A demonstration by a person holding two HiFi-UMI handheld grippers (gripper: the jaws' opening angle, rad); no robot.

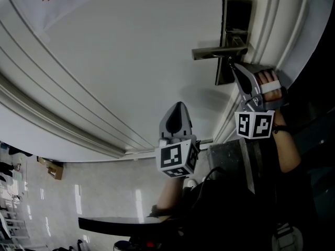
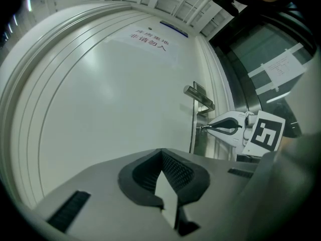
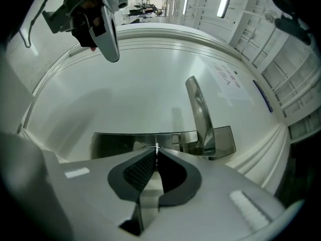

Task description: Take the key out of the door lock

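Head view first: my right tool (image 1: pixel 233 66) has its tip pressed up to the lower end of the dark metal lock plate (image 1: pixel 236 14), just beneath the brushed steel lever handle (image 1: pixel 217 51) on the white panelled door (image 1: pixel 131 61). A hand (image 1: pixel 268 78) grips it from behind. My left tool (image 1: pixel 179 104) hangs lower down and off to the side, close to the door face but well apart from the lock. I cannot pick the key out from here.

Left gripper view: the left tool (image 2: pixel 161 152) is clenched, its ribbed pads meeting at the tip with nothing between them. Ahead and to its right I see the right tool (image 2: pixel 203 128) with its tip against the edge of the lock plate (image 2: pixel 192 129), below the lever handle (image 2: pixel 199 97). A paper notice with red print (image 2: pixel 148 38) sits higher on the door (image 2: pixel 110 109).

Right gripper view: the right tool (image 3: pixel 156 152) is clamped on the small silvery key (image 3: pixel 157 147), a thin sliver of metal pinched at the very tip, right at the lock plate (image 3: pixel 115 144). The lever handle (image 3: pixel 199 109) stands just beyond and to the right. The left tool (image 3: pixel 113 56) shows far off at upper left, against the door (image 3: pixel 140 84).
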